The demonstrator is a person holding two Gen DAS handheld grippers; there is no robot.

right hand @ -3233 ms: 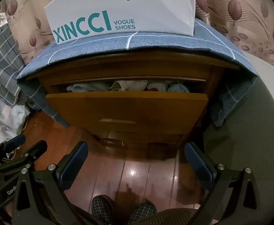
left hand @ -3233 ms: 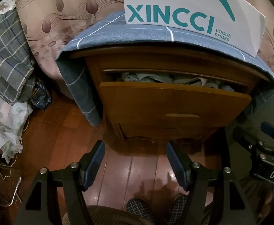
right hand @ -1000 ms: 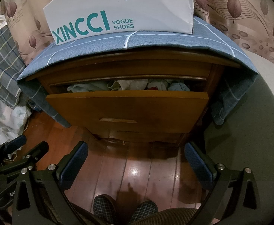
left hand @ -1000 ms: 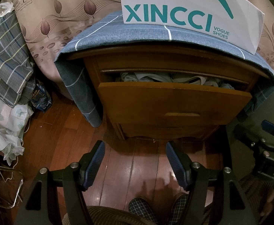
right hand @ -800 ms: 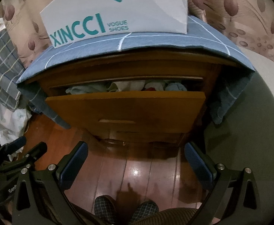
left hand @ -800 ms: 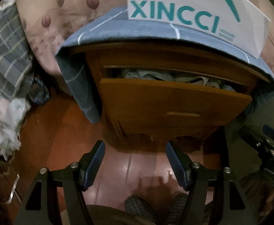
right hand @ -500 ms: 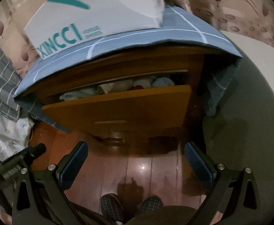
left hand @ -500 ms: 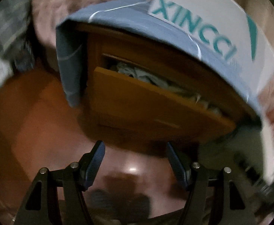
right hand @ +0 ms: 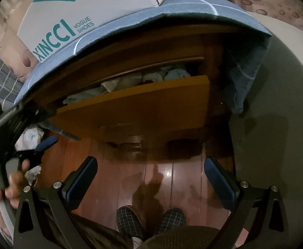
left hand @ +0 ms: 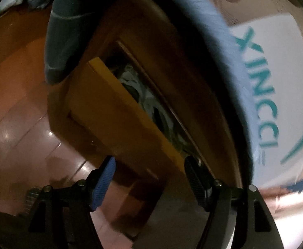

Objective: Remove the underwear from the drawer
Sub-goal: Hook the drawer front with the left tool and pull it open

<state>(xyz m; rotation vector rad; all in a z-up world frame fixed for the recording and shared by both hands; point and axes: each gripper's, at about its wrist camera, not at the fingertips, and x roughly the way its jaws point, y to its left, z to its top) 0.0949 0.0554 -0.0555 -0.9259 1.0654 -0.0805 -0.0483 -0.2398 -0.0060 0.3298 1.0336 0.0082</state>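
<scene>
We see a wooden nightstand [right hand: 143, 47] on the floor [right hand: 155, 172], blue cloth [right hand: 193, 4] draped over its top and hanging down both sides. White shoe box [right hand: 93, 6] sits on the cloth, toward the top's back edge. Drawer [right hand: 139, 108] is partly pulled out, front panel tilted in both views. Underwear [right hand: 151, 77] lies bunched inside the drawer, showing in the gap above the front panel, pale pieces along its whole width; in the left view the pile [left hand: 145, 95] is blurred. Our slippers [right hand: 149, 220] are on the floor below the drawer. Right tongs [right hand: 149, 180] hang over the floor in front of the drawer, jaws wide apart, nothing between them. Left tongs [left hand: 149, 176] are rolled over sideways close to the drawer front, jaws apart, the panel's edge in line between them, pads not pressing anything. Left hand [right hand: 8, 188] grips the left tool's handle, seen at the right view's left edge.
</scene>
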